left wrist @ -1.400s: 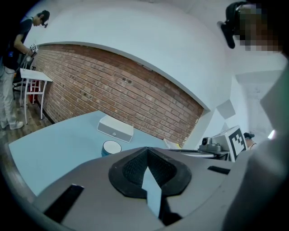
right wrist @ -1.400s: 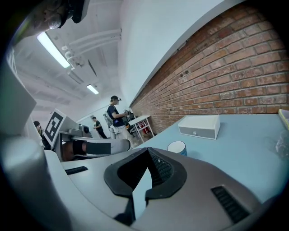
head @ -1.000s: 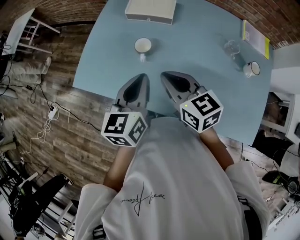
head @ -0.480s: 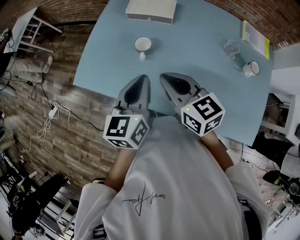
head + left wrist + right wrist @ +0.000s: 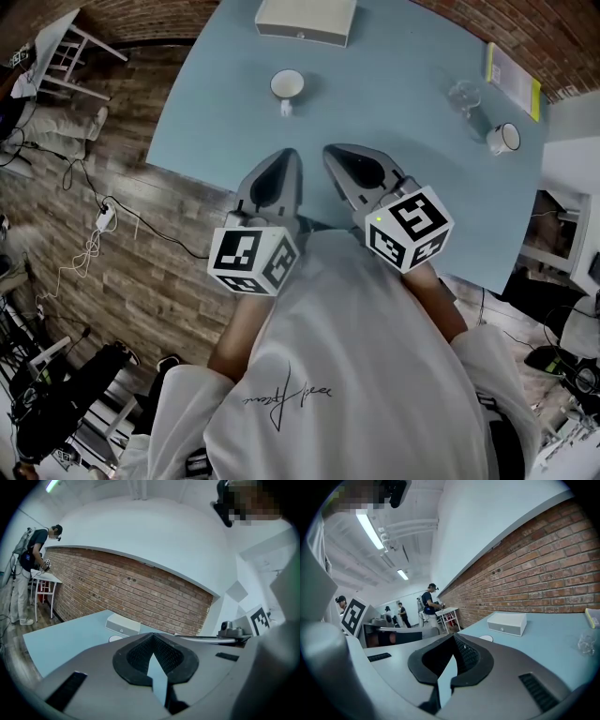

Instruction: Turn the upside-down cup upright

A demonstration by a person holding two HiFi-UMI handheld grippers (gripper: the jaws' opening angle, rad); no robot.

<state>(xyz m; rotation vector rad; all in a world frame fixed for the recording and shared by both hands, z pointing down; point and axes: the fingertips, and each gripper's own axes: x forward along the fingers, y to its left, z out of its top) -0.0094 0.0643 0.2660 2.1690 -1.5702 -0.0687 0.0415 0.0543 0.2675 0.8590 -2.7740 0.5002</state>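
Blue table (image 5: pixel 403 178) is backed by a brick wall. A white cup (image 5: pixel 287 85) is seen at 12 o'clock from the left gripper (image 5: pixel 280 161), well apart, with its handle turned to 6 o'clock. The left gripper and the right gripper (image 5: pixel 339 157) are both closed on nothing. The cup is judged light, rigid, slick and breakable, so the wall or handle is best pinched.

Little has moved. The right gripper (image 5: pixel 336 157) and its black-and-white marker cube (image 5: pixel 410 228) have drifted slightly right and down in the head view; the left gripper (image 5: pixel 286 157) has done the same, though less. The small white handled cup (image 5: pixel 287 84) and the flat white box (image 5: pixel 307 17) on the pale blue table (image 5: pixel 403 112) now sit a shade higher in that view.
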